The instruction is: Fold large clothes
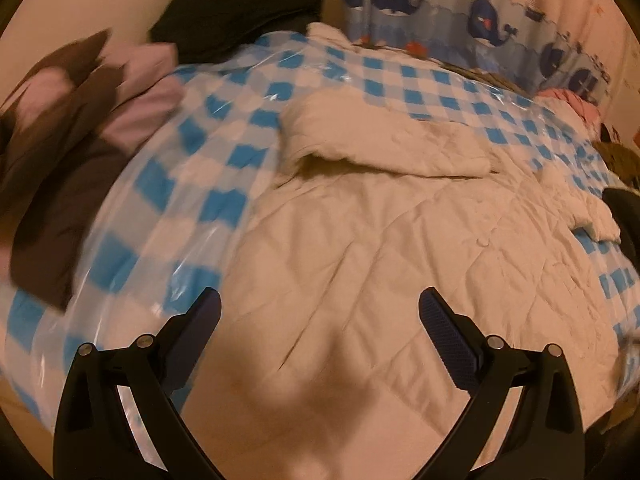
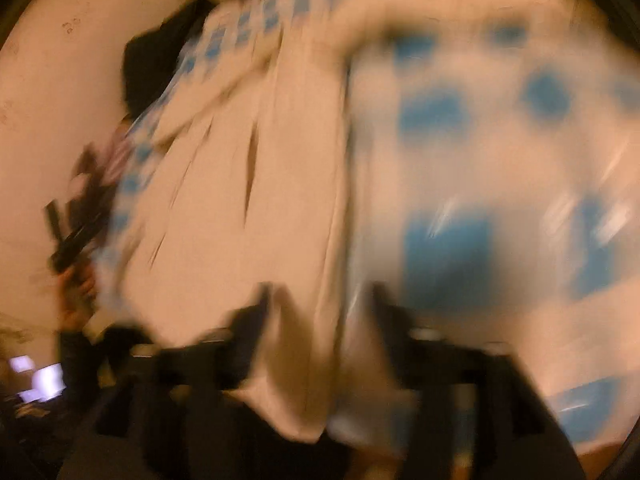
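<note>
A large cream quilted garment lies spread on a bed with a blue-and-white checked cover; one sleeve is folded across its upper part. My left gripper is open and empty, hovering over the garment's near part. The right wrist view is heavily blurred. There my right gripper has its jaws apart, with the cream garment's edge between them; I cannot tell whether they touch it. The left gripper shows at the far left in a hand.
A pile of brown and pink clothes lies at the bed's left edge, black clothes at the far left corner. A whale-print curtain hangs behind the bed. Pink items lie at the far right.
</note>
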`<state>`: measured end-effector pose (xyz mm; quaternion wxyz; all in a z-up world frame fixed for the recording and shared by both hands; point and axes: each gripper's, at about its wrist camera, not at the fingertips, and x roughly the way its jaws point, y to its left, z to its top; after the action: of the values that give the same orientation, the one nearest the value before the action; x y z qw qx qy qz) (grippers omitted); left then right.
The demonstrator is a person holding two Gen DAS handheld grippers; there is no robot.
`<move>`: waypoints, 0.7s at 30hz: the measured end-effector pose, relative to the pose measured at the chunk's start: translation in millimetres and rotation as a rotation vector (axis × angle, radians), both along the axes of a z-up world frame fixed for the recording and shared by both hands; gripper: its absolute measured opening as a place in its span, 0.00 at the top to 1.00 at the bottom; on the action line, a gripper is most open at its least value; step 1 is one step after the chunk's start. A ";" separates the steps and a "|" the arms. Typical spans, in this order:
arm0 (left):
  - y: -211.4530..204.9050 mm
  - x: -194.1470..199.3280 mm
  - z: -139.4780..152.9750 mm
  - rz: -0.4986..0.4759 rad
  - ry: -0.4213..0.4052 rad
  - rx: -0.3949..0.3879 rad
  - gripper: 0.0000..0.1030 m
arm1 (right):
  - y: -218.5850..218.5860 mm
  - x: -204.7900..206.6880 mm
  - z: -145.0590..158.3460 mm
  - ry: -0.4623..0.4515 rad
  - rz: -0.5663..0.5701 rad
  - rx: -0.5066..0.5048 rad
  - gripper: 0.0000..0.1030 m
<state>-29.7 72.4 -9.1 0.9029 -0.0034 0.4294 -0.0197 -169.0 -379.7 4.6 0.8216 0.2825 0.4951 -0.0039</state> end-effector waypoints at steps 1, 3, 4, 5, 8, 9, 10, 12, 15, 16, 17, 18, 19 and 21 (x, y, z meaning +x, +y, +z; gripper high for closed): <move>-10.0 6.7 -0.8 -0.018 -0.013 0.015 0.07 | 2.6 9.8 12.9 -0.048 0.008 0.001 0.31; -30.2 20.0 -0.8 -0.058 -0.038 0.041 0.07 | 12.4 37.8 35.0 -0.133 0.015 -0.006 0.17; -46.0 30.0 -0.5 -0.090 -0.055 0.058 0.07 | 21.8 59.4 40.3 -0.177 0.030 0.024 0.10; -58.2 37.9 0.6 -0.114 -0.070 0.073 0.07 | 31.9 83.3 36.3 -0.202 0.057 0.092 0.10; -99.3 62.6 1.4 -0.192 -0.118 0.147 0.07 | 53.1 132.0 4.1 -0.202 0.071 0.250 0.10; -109.0 68.4 1.1 -0.210 -0.124 0.166 0.07 | 63.2 150.6 -15.8 -0.195 0.044 0.286 0.10; -121.9 77.3 -0.2 -0.237 -0.132 0.189 0.07 | 64.9 161.4 -26.2 -0.203 0.015 0.318 0.10; -146.0 95.1 -3.7 -0.298 -0.143 0.214 0.07 | 63.7 171.3 -57.1 -0.253 -0.084 0.396 0.10; -176.4 116.9 -7.8 -0.367 -0.159 0.270 0.07 | 55.6 174.3 -92.0 -0.231 -0.182 0.365 0.10; -186.9 122.5 -9.0 -0.410 -0.168 0.279 0.07 | 47.8 175.4 -102.3 -0.198 -0.184 0.392 0.10; -201.1 129.3 -11.8 -0.469 -0.176 0.289 0.07 | 42.6 175.6 -106.0 -0.211 -0.183 0.434 0.10; -212.9 135.5 -15.9 -0.514 -0.172 0.304 0.07 | 37.5 172.7 -108.1 -0.234 -0.192 0.462 0.10; -222.7 142.1 -21.4 -0.553 -0.159 0.321 0.07 | 30.8 168.7 -113.0 -0.257 -0.204 0.490 0.10; -242.2 156.7 -34.8 -0.617 -0.130 0.361 0.07 | 24.8 169.6 -123.3 -0.266 -0.206 0.546 0.10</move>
<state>127.0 -169.7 -43.9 0.8660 0.2873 0.3483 -0.2152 0.6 -354.9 -118.7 0.7683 0.5392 0.3348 0.0831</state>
